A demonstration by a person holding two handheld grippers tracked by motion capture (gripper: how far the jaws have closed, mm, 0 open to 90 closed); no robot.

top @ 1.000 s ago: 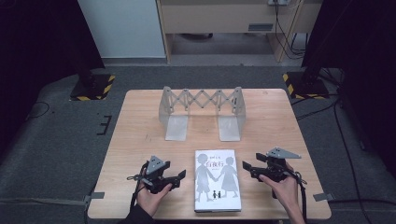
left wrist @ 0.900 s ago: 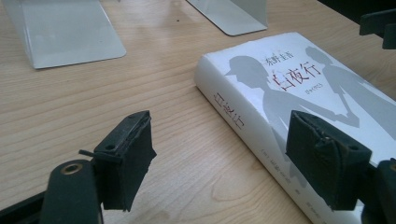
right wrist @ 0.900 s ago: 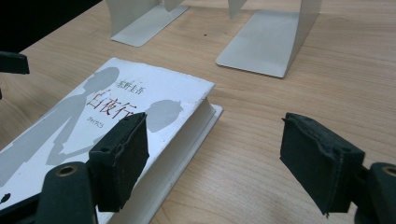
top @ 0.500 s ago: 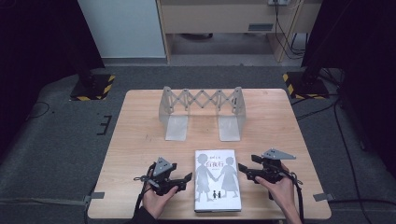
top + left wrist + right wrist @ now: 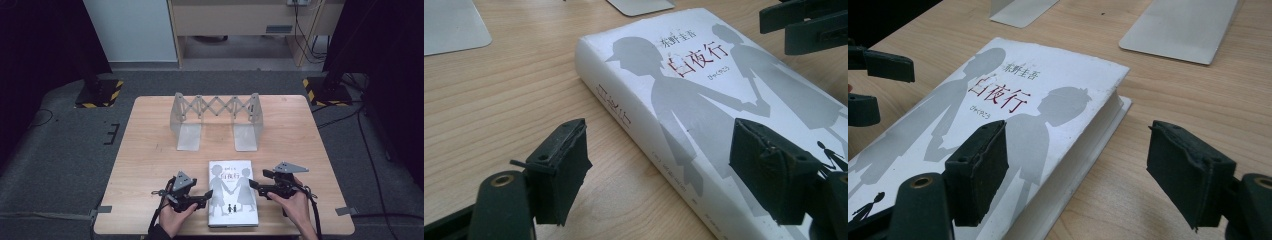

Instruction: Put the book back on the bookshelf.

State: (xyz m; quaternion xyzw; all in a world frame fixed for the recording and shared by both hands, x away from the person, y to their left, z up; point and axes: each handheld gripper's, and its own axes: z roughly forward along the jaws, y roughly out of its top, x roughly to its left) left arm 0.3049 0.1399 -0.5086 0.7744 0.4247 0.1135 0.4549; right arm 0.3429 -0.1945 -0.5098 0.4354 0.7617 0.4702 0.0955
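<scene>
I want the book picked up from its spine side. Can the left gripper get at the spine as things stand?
Probably yes. The left gripper sits right beside the book, jaws open toward its spine, with bare table between them.

Both forearms come in from the near edge, each hand wrapped around its gripper's body. The left gripper (image 5: 204,199) points inward to the right, jaws parted with nothing clamped — and the right gripper (image 5: 254,185) points inward to the left, jaws spread wider, also unclamped.

A closed white book (image 5: 233,192) lies flat at the table's near edge.
</scene>
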